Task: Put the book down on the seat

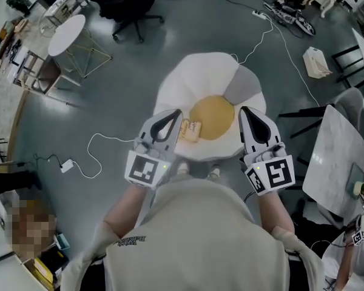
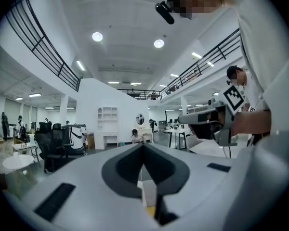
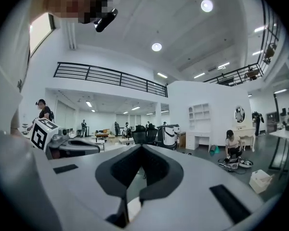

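A person in a beige top [image 1: 194, 235] is standing over a low padded seat [image 1: 197, 77] shaped like a fried egg, with a white lobed body and a round yellow cushion [image 1: 213, 115] at its centre. The seat is sitting on a glossy grey floor [image 1: 127, 83].

A small tan book with a pale cover [image 1: 190, 130] is lying flat on the seat, at the left edge of the yellow cushion and toward the seat's near edge.

The left gripper [image 1: 175, 115], white with a dark opening and a marker cube [image 1: 147, 168] at its base, is hovering over the seat's near-left edge, just beside the book. Whether it is touching the book cannot be told from the head view. In the left gripper view, the left gripper [image 2: 143, 147] is showing its jaws pressed together at the tips with nothing between them.

The right gripper [image 1: 245, 113], with its own marker cube [image 1: 272, 174], is hovering over the seat's near-right edge, well apart from the book. In the right gripper view, the right gripper [image 3: 142, 147] is also showing its jaws fully together and empty.

A thin white cable [image 1: 97, 147] is trailing across the floor to the left of the seat. A round white side table [image 1: 67, 34] is standing at the upper left, and a pale marbled tabletop [image 1: 337, 156] is showing at the right.
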Demonstrator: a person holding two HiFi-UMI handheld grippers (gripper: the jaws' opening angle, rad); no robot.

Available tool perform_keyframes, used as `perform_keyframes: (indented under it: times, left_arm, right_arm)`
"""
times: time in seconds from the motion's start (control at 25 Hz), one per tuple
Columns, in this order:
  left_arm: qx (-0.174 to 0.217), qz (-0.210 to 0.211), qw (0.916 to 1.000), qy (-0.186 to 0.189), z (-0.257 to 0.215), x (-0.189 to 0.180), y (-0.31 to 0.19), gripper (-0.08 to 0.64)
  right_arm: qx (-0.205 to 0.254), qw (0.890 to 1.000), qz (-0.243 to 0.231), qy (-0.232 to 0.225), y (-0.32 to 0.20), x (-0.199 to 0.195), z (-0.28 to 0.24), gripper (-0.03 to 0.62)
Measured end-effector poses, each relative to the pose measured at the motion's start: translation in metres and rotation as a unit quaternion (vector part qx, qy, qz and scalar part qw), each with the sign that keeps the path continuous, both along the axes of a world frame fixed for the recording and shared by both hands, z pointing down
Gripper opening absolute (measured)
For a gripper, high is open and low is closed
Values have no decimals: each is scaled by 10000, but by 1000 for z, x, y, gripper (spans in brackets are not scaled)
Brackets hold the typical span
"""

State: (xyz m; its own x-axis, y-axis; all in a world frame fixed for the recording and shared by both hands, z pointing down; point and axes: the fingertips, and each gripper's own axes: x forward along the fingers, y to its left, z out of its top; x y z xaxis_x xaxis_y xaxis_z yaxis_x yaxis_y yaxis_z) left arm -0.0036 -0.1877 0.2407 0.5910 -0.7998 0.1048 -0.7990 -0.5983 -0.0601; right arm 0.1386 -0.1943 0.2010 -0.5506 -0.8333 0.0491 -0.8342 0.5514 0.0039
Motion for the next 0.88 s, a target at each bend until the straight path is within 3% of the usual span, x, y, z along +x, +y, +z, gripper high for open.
perform_keyframes:
  times: [0.24, 0.48, 0.64, 0.88]
  left_arm:
    - [69, -32, 9999, 71, -21, 3, 8, 10]
    - [240, 10, 9997, 52, -30, 7, 12, 11]
    - [138, 49, 9999, 77, -27, 13, 14, 11]
    - [-31, 45, 9998, 199, -13, 12, 9, 11]
  right_arm:
    - [159, 9997, -110, 119, 19, -1, -11, 9]
    - [454, 9976, -73, 524, 30, -3, -9, 9]
    - [536, 9957, 40, 760, 31, 3, -7, 9]
    - [473, 9960, 36, 759, 32, 11, -2, 9]
